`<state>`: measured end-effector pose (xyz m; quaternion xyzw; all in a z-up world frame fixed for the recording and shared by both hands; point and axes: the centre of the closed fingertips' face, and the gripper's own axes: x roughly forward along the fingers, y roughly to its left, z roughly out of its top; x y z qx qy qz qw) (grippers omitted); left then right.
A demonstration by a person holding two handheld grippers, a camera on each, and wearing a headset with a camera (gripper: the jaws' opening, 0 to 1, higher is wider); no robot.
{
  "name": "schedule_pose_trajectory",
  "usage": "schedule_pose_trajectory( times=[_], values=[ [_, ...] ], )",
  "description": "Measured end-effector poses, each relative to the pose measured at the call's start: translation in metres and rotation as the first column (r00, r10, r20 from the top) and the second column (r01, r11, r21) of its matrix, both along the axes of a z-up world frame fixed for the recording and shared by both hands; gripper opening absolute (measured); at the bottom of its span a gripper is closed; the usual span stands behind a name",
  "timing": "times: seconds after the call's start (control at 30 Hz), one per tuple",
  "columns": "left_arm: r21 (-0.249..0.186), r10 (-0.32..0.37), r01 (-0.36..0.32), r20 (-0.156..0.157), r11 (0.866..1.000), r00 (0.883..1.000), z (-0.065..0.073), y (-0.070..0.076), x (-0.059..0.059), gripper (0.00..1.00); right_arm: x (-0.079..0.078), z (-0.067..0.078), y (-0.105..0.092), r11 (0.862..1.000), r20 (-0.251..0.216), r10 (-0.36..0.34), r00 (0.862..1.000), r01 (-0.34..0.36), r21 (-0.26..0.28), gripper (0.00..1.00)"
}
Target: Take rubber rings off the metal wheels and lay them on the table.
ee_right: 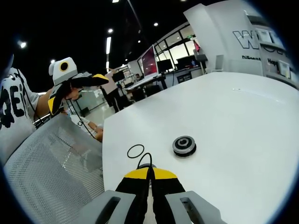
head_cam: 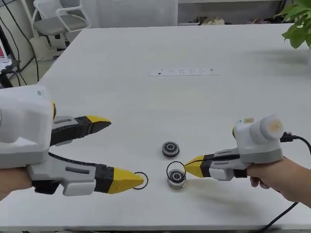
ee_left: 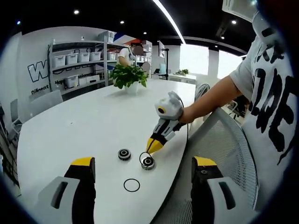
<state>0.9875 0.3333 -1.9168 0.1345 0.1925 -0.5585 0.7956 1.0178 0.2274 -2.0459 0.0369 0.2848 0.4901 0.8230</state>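
The right tool [head_cam: 187, 168] is clamped on a thin black rubber ring [head_cam: 173, 167], pinched on the arc toward the worktop's right edge. The ring is seen half lifted, looped above the near wheel [head_cam: 176, 180] and apparently not yet free of it on the far side. The left tool [head_cam: 126, 151] is held spread wide with nothing gripped, its lower jaw tip just beside a loose ring [head_cam: 140, 180] laid flat on the worktop [head_cam: 146, 102]. All of this is placed close to the worktop's near edge, about midway along it. A second wheel [head_cam: 170, 149] is set a little further from that edge, apart from the first. Its dark band looks like a ring not yet removed, but that cannot be confirmed.

Handling, as judged: the rings are taken to be light, soft, stretchy and grippy, and likely to snap back or flick away if let go under tension. The wheels are judged stiff, metal and small, so easily dragged or tipped by the ring's pull; pinning with the free tool is probably needed. A thin pinch on the ring's raised edge is thought the best hold, not the metal.
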Motion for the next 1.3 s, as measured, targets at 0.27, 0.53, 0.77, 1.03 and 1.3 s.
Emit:
schedule_pose_trajectory(
  times=[0.27, 0.53, 0.77, 1.03, 1.3],
  values=[
    [-0.006, 0.022, -0.022, 0.007, 1.000, 1.000, 0.009, 0.012, -0.005, 0.90, 0.004, 0.004, 0.008, 1.000, 0.000, 0.011, 1.000, -0.011, 0.006, 0.00],
    [0.006, 0.044, -0.044, 0.005, 0.999, 0.999, 0.008, 0.022, -0.006, 0.92, 0.010, 0.009, 0.023, 0.999, 0.006, 0.028, 1.000, -0.028, 0.018, 0.00],
    [0.016, 0.059, -0.059, 0.024, 0.998, 0.998, 0.009, 0.031, -0.006, 0.93, 0.008, 0.010, 0.050, 0.997, -0.006, 0.075, 0.997, -0.075, 0.033, 0.00],
    [0.019, 0.069, -0.070, 0.023, 0.997, 0.997, 0.010, 0.039, -0.008, 0.93, 0.004, 0.004, 0.073, 0.990, -0.015, 0.135, 0.991, -0.135, 0.030, 0.00],
    [0.020, 0.091, -0.091, 0.022, 0.996, 0.996, 0.010, 0.048, -0.007, 0.94, 0.003, -0.003, 0.085, 0.982, 0.021, 0.187, 0.982, -0.187, -0.001, 0.00]
  ],
)
